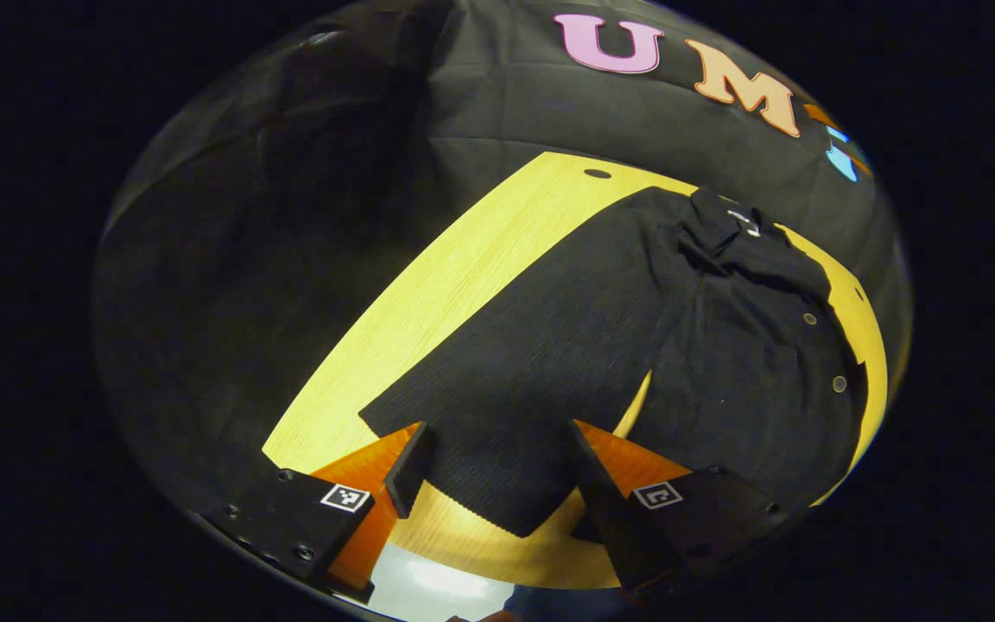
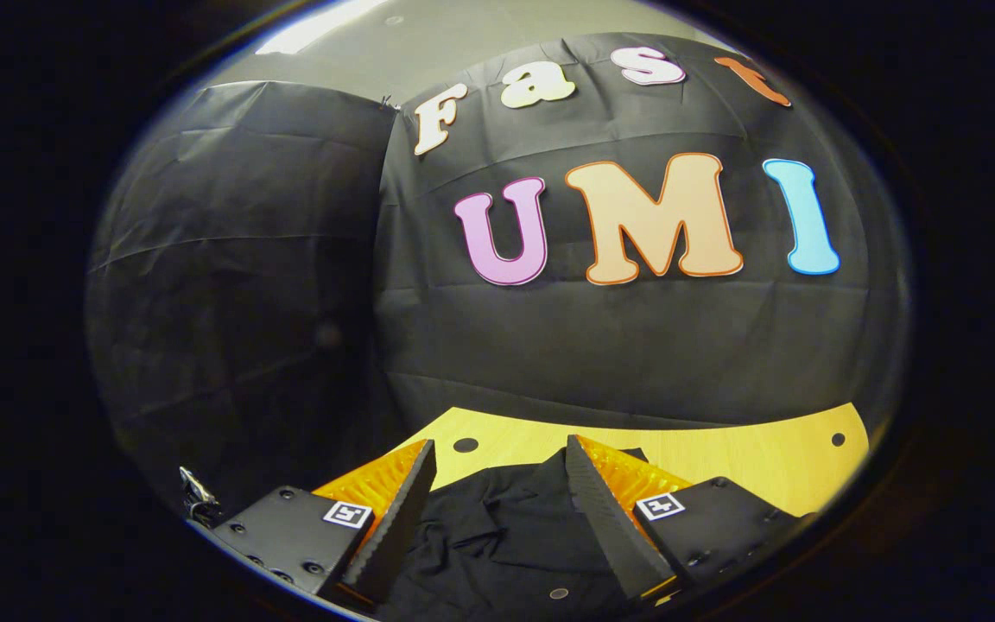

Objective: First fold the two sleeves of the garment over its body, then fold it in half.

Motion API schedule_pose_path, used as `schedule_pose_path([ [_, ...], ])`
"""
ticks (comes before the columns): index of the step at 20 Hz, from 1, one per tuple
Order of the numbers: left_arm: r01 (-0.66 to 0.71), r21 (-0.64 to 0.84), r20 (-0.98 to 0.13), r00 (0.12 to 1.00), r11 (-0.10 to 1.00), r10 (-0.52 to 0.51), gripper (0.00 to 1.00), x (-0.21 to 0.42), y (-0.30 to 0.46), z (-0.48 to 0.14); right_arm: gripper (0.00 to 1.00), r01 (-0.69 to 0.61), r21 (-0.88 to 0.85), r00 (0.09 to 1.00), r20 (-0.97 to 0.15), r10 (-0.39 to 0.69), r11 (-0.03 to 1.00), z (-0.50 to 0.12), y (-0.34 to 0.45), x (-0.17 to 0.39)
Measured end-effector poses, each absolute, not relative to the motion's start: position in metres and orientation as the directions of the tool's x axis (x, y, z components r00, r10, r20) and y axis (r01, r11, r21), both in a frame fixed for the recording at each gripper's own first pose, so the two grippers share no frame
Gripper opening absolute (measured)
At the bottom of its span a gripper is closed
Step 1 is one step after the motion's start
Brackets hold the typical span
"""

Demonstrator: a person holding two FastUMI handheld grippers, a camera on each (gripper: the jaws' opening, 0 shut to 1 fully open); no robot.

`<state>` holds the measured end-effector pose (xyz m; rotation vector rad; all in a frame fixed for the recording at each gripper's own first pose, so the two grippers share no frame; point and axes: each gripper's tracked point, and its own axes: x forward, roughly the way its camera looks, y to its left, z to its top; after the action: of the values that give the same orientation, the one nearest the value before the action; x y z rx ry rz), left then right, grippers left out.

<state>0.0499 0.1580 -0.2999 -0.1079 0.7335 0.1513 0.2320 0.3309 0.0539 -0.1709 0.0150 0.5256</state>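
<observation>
Only left gripper view: sleeve [image 1: 497, 432] between open left gripper [image 1: 497, 471].

1. The garment [image 1: 601, 345] was plain black, with small pale round buttons [image 1: 839, 383].
2. Beneath the garment, the table [image 1: 463, 276] was yellow wood-grain.
3. Behind the table, the wall cloth [image 2: 290, 302] was black.

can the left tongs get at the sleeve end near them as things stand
Probably yes: the left tongs are open, and the black ribbed garment's sleeve end lies flat on the yellow wooden table between the fingers, nothing covering it.
</observation>
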Motion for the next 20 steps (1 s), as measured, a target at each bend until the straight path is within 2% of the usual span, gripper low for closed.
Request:
schedule_pose_path([
  [3, -0.15, -0.018, -0.662, 0.742, 0.988, 0.101, 0.95, 0.05, 0.157, -0.298, 0.89, -0.485, -0.151, 0.874, -0.06, 0.482, 0.861, 0.053, 0.318, 0.217],
  [4, -0.147, -0.014, -0.661, 0.744, 0.989, 0.102, 0.95, 0.049, 0.157, -0.299, 0.95, -0.484, -0.138, 0.875, -0.06, 0.48, 0.864, 0.051, 0.315, 0.209],
  [8, -0.167, -0.039, -0.638, 0.763, 0.985, 0.104, 0.96, 0.049, 0.159, -0.298, 0.95, -0.448, -0.123, 0.894, -0.027, 0.448, 0.886, 0.051, 0.291, 0.175],
  [12, -0.143, -0.042, -0.624, 0.777, 0.989, 0.086, 0.95, 0.048, 0.155, -0.299, 0.95, -0.377, -0.13, 0.926, -0.057, 0.373, 0.917, 0.038, 0.259, 0.149],
  [14, -0.141, -0.048, -0.632, 0.771, 0.989, 0.079, 0.89, 0.048, 0.155, -0.298, 0.95, -0.363, -0.119, 0.932, -0.066, 0.357, 0.924, 0.034, 0.251, 0.136],
  [16, -0.148, -0.054, -0.642, 0.763, 0.988, 0.079, 0.77, 0.048, 0.153, -0.299, 0.95, -0.349, -0.114, 0.937, -0.07, 0.342, 0.93, 0.032, 0.242, 0.128],
  [17, -0.143, -0.056, -0.644, 0.761, 0.988, 0.074, 0.65, 0.047, 0.153, -0.299, 0.95, -0.336, -0.118, 0.941, -0.076, 0.329, 0.934, 0.031, 0.237, 0.126],
  [18, -0.139, -0.053, -0.642, 0.763, 0.989, 0.072, 0.62, 0.047, 0.153, -0.299, 0.95, -0.323, -0.121, 0.946, -0.081, 0.315, 0.938, 0.031, 0.231, 0.123],
  [19, -0.142, -0.055, -0.641, 0.764, 0.988, 0.074, 0.42, 0.048, 0.155, -0.299, 0.89, -0.314, -0.121, 0.949, -0.078, 0.306, 0.942, 0.032, 0.226, 0.12],
  [20, -0.146, -0.058, -0.638, 0.766, 0.988, 0.076, 0.34, 0.05, 0.156, -0.299, 0.89, -0.308, -0.116, 0.951, -0.074, 0.301, 0.944, 0.034, 0.222, 0.117],
])
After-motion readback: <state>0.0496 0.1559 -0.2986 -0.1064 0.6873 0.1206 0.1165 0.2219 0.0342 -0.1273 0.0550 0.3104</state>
